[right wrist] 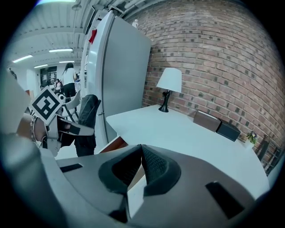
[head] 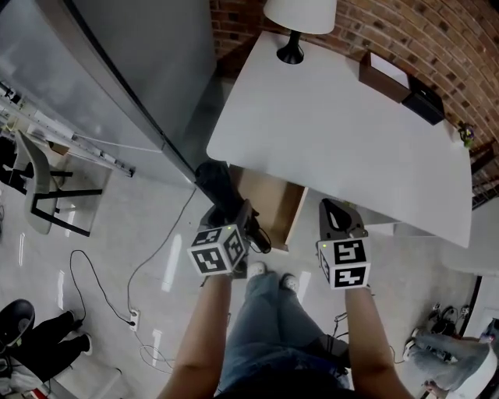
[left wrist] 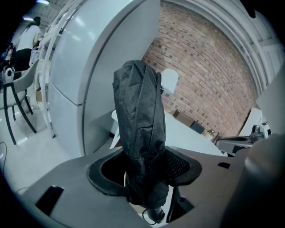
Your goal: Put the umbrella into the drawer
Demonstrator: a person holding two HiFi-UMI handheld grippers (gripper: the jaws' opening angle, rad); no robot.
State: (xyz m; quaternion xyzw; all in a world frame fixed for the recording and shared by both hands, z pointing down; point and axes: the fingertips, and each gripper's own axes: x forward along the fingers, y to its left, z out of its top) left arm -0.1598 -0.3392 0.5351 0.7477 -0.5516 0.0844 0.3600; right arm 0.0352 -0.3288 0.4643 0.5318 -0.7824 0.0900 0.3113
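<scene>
Red brick wall (head: pixel 437 47) is backing a white rectangular desk (head: pixel 335 132) w/ a white-shaded lamp (head: pixel 296 19) at its far edge; below the desk's near edge a brown wooden drawer (head: pixel 274 204) is standing pulled open.

I'm holding the black folded umbrella in its fabric sleeve (left wrist: pixel 140 129) in the left gripper (left wrist: pixel 144 169); both pads are pressing on its lower part, just above the handle end w/ its cord, and most of the length is sticking out beyond the jaws. In the head view it's hanging by the drawer's left side, near the desk corner, not yet inside.

The right gripper (right wrist: pixel 141 167) is hovering beside the drawer's right side; its fingers are together w/ nothing between them.

Handling, as I'm judging it: light, w/ a stiff core under soft, prob. slick nylon; the sleeve could be sliding over the ribs, so I'm favouring a hold on the firm bundled part near the handle, as now, not on loose cloth at the tip; the long free end may be swinging or catching the drawer's edge.
</scene>
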